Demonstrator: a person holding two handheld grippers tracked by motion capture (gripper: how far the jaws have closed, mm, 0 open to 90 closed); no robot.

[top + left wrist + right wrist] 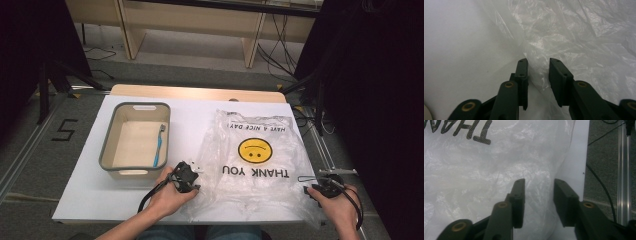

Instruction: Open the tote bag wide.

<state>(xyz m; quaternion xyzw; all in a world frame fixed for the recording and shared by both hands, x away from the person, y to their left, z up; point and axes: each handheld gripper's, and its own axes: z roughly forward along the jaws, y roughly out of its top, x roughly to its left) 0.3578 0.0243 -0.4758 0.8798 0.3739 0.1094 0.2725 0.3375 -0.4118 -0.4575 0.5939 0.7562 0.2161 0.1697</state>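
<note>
A clear, crinkled plastic bag [255,160] lies flat on the white table [80,200], to the right of a grey bin [111,145] holding a blue toothbrush [159,145]. It carries a yellow smiley and black "THANK YOU" lettering (upside down in the high view). The left gripper [537,65] sits at the bag's near left corner, jaws spread with a fold of film between them, not pinched. The right gripper [539,185] straddles the bag's near right edge, jaws likewise apart.
</note>
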